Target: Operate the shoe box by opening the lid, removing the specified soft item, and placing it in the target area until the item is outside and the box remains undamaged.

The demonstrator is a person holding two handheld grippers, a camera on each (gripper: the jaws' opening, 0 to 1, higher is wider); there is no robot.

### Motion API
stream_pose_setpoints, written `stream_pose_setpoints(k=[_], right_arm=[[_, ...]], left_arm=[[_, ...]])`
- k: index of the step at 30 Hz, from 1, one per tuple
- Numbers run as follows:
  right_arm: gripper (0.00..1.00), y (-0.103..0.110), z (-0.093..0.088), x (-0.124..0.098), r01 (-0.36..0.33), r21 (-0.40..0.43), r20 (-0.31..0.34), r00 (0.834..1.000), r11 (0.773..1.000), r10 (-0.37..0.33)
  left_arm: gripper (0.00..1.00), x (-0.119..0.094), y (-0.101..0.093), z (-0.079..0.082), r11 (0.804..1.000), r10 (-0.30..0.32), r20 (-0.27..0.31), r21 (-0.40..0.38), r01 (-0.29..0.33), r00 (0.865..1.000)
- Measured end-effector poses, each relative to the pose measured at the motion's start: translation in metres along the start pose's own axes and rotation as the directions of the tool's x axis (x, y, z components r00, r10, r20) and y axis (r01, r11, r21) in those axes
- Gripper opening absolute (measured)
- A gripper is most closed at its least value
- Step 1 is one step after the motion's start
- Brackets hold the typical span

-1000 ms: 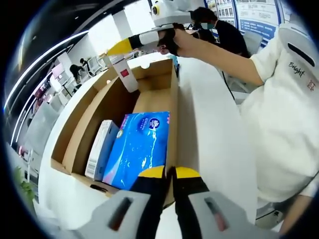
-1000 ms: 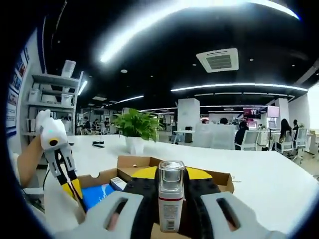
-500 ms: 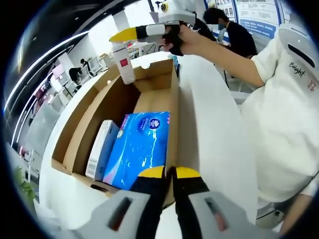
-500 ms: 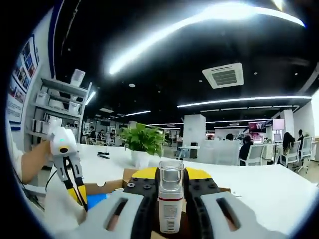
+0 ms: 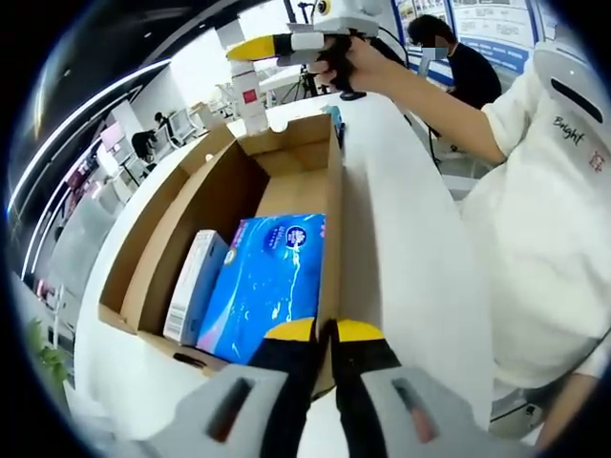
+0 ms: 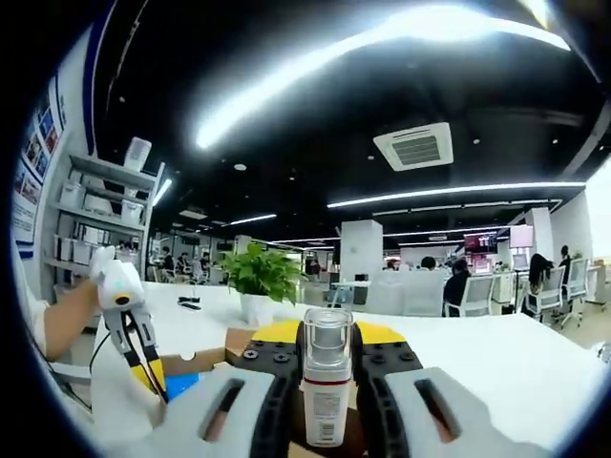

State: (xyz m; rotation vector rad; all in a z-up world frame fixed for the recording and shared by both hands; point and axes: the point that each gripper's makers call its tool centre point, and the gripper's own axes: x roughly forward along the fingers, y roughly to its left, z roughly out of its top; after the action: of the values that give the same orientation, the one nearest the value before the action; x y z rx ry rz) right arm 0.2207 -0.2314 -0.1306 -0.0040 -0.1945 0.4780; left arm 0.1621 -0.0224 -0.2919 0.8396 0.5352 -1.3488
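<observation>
White table (image 5: 401,219), open shoe box (image 5: 181,239); bottle (image 6: 327,386) between right gripper (image 6: 327,355) fingers.

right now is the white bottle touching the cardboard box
Apart. In the left gripper view the white bottle, shut in the right gripper, hangs above the cardboard box with clear space under its base.

Only readable text was "Bright" (approx., cursive) in dark script on the person's white shirt (image 5: 535,191), w/ a small red mark beside it, too small to read. Blue tissue pack (image 5: 263,286) in the shoe box (image 5: 191,205) had a round logo & white print, illegible. White carton (image 5: 191,284) beside it showed tiny print, unreadable. Bottle (image 6: 326,396) had a red band on its label, no legible words. Wall posters (image 5: 487,29) were too blurred.
</observation>
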Motion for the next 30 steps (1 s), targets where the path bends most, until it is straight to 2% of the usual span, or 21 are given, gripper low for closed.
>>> stream_pose_setpoints(k=[2,5,9,11,16,19,21,30], right_arm=[[0.18,0.005,0.000,-0.003,-0.042,0.006,0.006,0.999,0.999,0.041],[0.18,0.004,0.001,-0.005,-0.027,-0.011,0.011,1.000,1.000,0.027],[0.18,0.003,-0.002,-0.008,-0.042,-0.031,-0.006,0.999,0.999,0.042],[0.18,-0.002,-0.003,-0.012,-0.023,-0.046,-0.005,1.000,0.999,0.023],[0.18,-0.011,0.006,-0.019,-0.006,-0.021,0.024,1.000,1.000,0.007],[0.18,-0.019,0.010,-0.024,0.053,-0.076,0.022,0.998,0.996,-0.052],[0.18,-0.025,0.012,-0.027,0.093,-0.082,0.027,0.995,0.992,-0.091],[0.18,-0.048,0.029,-0.058,0.178,-0.102,0.068,0.983,0.979,-0.171]], left_arm=[[0.05,0.000,0.000,0.000,1.000,0.000,-0.003,-0.002,0.000,1.000],[0.05,0.000,0.000,0.000,1.000,0.002,-0.003,-0.002,-0.002,1.000],[0.05,0.000,0.000,0.000,1.000,0.005,0.002,0.000,-0.005,1.000],[0.05,0.000,0.000,0.000,1.000,0.005,0.002,0.001,-0.005,1.000],[0.05,0.000,0.000,0.000,1.000,0.004,0.000,-0.001,-0.004,1.000],[0.05,0.000,0.000,0.000,1.000,0.005,0.002,-0.003,-0.005,1.000],[0.05,0.000,0.000,0.000,1.000,0.006,0.003,-0.004,-0.006,1.000],[0.05,0.000,0.000,0.000,1.000,-0.001,0.007,0.007,0.001,1.000]])
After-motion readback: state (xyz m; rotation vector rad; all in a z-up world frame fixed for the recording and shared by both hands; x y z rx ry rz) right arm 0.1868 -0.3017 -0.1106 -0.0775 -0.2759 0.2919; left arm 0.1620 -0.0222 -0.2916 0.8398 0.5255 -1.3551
